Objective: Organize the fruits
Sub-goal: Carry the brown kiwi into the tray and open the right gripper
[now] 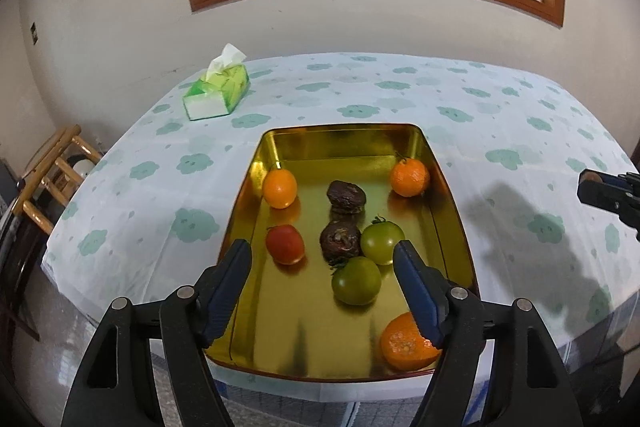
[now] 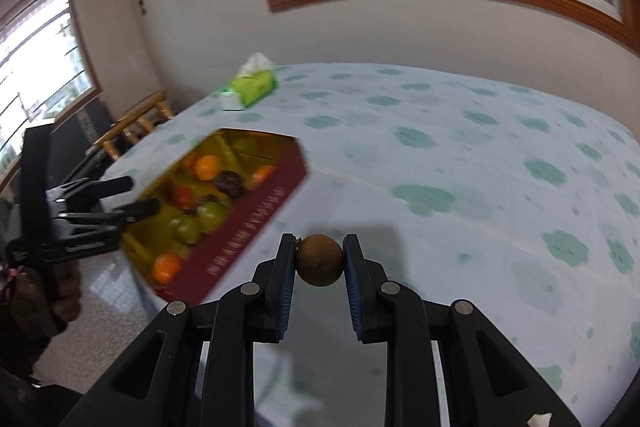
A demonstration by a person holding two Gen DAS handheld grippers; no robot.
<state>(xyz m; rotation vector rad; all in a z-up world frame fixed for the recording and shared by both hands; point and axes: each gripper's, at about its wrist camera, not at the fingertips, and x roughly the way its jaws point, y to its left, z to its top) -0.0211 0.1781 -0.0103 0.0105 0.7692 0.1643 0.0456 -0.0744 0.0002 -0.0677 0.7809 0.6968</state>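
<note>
In the left wrist view, a shallow rectangular gold metal tray [image 1: 256, 179] is seen in the centre of the frame, resting on a table covered by a white cloth with green cloud shapes [image 1: 500, 115]. The left gripper [image 1: 322, 259] is held over the tray's lower end with its blue-padded jaws spread wide and nothing between them.

Inside the tray, an orange citrus fruit [image 1: 279, 188] lies at the upper left and a second orange [image 1: 409, 177] at the upper right. Two dark brown wrinkled fruits [image 1: 345, 197] are placed in the middle, one above the other. A red tomato [image 1: 285, 244] sits at centre left, and two green tomatoes [image 1: 382, 241] lie just right of and below the lower brown fruit, apparently touching each other. A third orange with a rough patch [image 1: 404, 341] is seen at the lower right corner, partly hidden by the right finger.

A green tissue pack [image 1: 216, 91] with a white sheet sticking up lies on the cloth at the upper left. The right gripper is glimpsed at the right edge.

In the right wrist view, which is blurred, the right gripper [image 2: 320, 259] is closed narrowly on a small round brown fruit [image 2: 319, 261], held above the cloth in the lower centre, to the right of the tray, whose dark red outer wall is seen.
</note>
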